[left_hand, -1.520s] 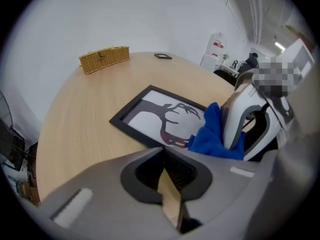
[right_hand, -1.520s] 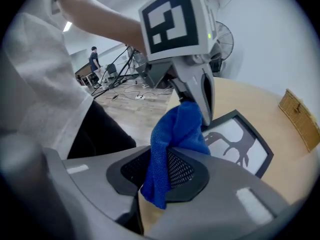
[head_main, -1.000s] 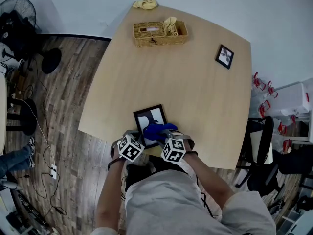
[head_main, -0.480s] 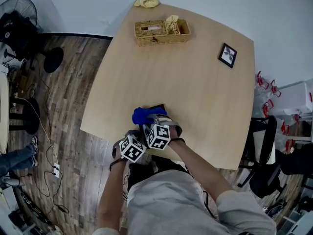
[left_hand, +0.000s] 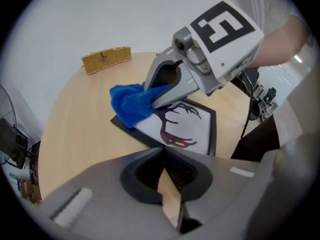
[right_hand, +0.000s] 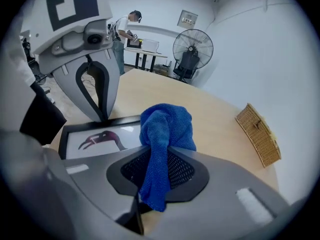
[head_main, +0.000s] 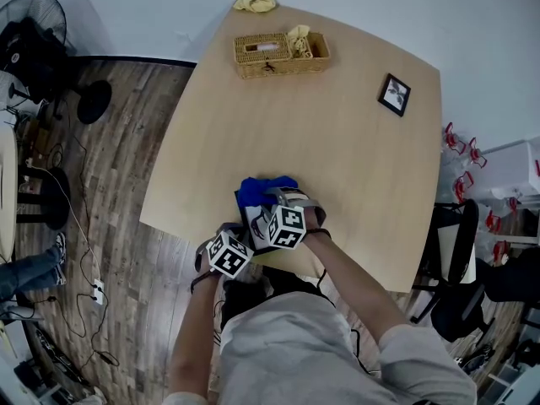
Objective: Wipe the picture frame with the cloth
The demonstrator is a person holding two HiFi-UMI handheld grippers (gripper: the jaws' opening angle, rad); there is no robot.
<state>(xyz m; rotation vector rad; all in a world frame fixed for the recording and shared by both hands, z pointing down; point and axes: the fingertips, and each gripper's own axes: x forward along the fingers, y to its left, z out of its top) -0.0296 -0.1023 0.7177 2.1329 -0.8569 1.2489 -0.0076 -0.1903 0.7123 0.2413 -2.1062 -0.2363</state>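
Blue cloth [right_hand: 165, 129] clamped in right gripper [left_hand: 152, 95], resting on picture frame [left_hand: 175, 126] far end; left gripper [right_hand: 105, 118] jaws together, tips at frame edge.

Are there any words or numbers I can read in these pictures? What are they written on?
Nothing here can be read as a word or number.
Black-and-white checked cubes: square patterns, not letters.
Black picture frame: an antlered drawing, no writing.
Blue cloth: no label showing.
Small wall sign: too small to read.
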